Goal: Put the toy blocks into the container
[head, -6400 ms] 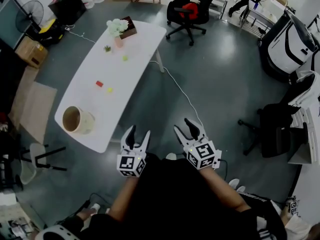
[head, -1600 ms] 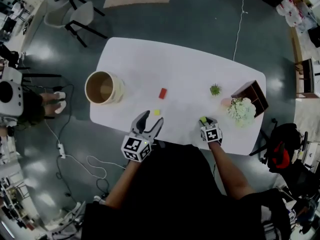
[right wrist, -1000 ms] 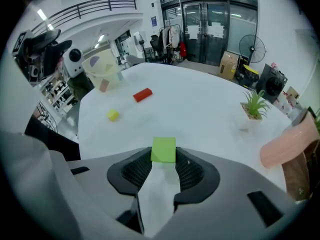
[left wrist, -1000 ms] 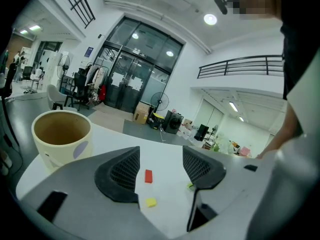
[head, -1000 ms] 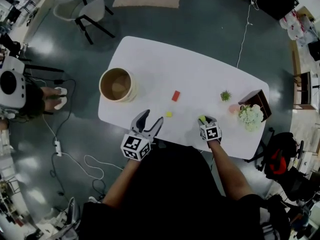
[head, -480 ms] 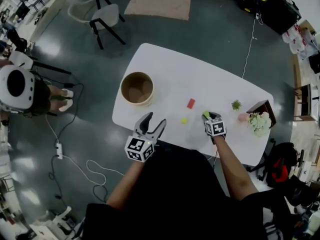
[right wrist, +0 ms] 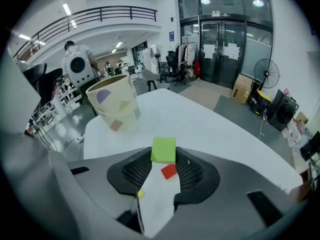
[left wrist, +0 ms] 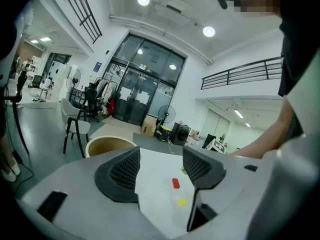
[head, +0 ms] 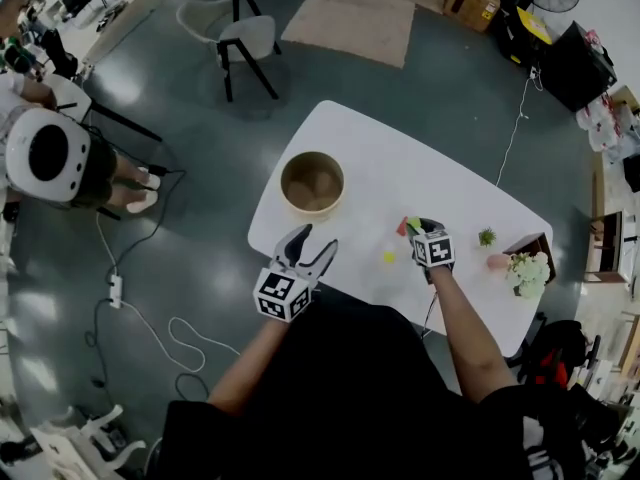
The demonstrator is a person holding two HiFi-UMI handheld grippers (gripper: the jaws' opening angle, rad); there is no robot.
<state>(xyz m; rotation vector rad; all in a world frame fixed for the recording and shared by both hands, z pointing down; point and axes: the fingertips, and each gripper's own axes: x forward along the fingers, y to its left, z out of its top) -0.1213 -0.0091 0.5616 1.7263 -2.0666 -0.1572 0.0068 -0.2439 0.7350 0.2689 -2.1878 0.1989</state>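
Observation:
A round tan container (head: 312, 181) stands open at the left end of the white table (head: 450, 183); it also shows in the right gripper view (right wrist: 116, 103) and the left gripper view (left wrist: 107, 144). My right gripper (head: 413, 227) is shut on a green block (right wrist: 163, 150), held above the table right beside a red block (head: 401, 227). That red block (right wrist: 169, 171) and a small yellow block (right wrist: 140, 194) lie below its jaws. The yellow block (head: 388, 258) sits near the table's front edge. My left gripper (head: 306, 244) hovers open and empty over that edge, pointing at the red block (left wrist: 175, 183) and yellow block (left wrist: 182, 202).
A small green plant (head: 486, 236), a pink vase of white flowers (head: 525, 269) and a brown box (head: 527, 243) stand at the table's right end. A chair (head: 250, 40) stands beyond the table. A person in a white helmet (head: 50, 158) sits at the left. Cables lie on the floor.
My right gripper has carried the green block left, from well right of the red block to just beside it. The left gripper stays open near the front edge. The view has shifted.

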